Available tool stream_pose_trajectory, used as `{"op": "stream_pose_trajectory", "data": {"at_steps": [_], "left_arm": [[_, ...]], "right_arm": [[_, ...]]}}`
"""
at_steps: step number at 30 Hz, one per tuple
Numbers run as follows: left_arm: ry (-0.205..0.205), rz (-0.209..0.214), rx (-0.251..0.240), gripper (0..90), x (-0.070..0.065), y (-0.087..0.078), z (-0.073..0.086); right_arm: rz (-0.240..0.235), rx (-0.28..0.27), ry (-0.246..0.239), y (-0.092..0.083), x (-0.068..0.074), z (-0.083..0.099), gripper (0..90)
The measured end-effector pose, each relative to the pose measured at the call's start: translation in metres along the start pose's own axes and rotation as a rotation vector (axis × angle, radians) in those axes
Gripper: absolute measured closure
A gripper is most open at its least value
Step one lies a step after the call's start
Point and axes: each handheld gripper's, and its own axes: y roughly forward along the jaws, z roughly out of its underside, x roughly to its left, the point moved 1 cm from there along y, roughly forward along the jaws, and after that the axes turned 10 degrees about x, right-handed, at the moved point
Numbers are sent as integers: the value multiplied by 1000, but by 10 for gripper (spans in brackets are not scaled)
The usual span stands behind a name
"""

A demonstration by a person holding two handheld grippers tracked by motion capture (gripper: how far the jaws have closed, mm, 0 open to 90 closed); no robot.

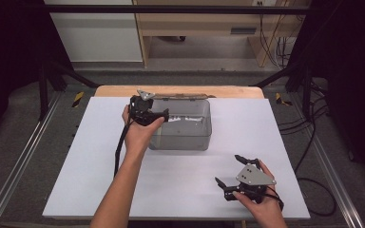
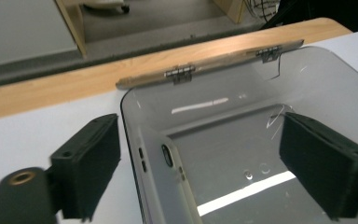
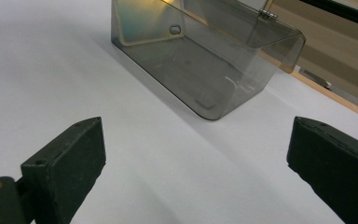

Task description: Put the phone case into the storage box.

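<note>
A white mat [image 1: 100, 156] covers the wooden table [image 1: 180, 91].

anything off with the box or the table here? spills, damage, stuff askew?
Nothing serious. The smoky clear plastic box sits upright and square on the white table, its wooden hinged lid open at the back. It looks empty and dry. Faint scratches mark its far wall in the left gripper view. The left gripper straddles the box's left wall, jaws open.
</note>
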Motion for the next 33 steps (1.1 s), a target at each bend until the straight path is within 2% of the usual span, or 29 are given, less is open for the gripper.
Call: {"op": "stream_pose_trajectory", "data": {"at_steps": [6, 9, 14, 16, 19, 22, 23, 24, 27, 30, 33], "left_arm": [[-19, 34, -94, 52, 5, -7, 5], [-47, 52, -144, 52, 11, -13, 9], [-49, 82, -212, 45, 26, -25, 22], [-36, 82, -237, 43, 31, -30, 29], [-4, 105, -263, 35, 39, -37, 42], [-13, 118, -287, 33, 48, -46, 56], [-1, 120, -308, 33, 53, -49, 60], [-18, 128, -300, 32, 55, -53, 66], [-34, 129, -317, 30, 65, -65, 83], [-55, 133, -334, 31, 74, -76, 97], [-49, 118, -344, 30, 81, -86, 109]], "right_arm": [[3, 2, 13, -1, -2, 1, 48], [6, 2, 31, -1, -5, 3, 48], [11, 3, 67, -3, -12, 8, 47], [14, 1, 67, -3, -13, 8, 46], [16, 1, 86, -3, -16, 10, 44], [13, -6, 107, -3, -18, 11, 44], [22, -2, 114, -2, -19, 12, 44], [27, -1, 129, -1, -21, 13, 44], [27, -13, 177, -1, -25, 14, 45], [36, -11, 191, 0, -26, 16, 44], [41, -2, 196, 2, -27, 17, 45]]}}
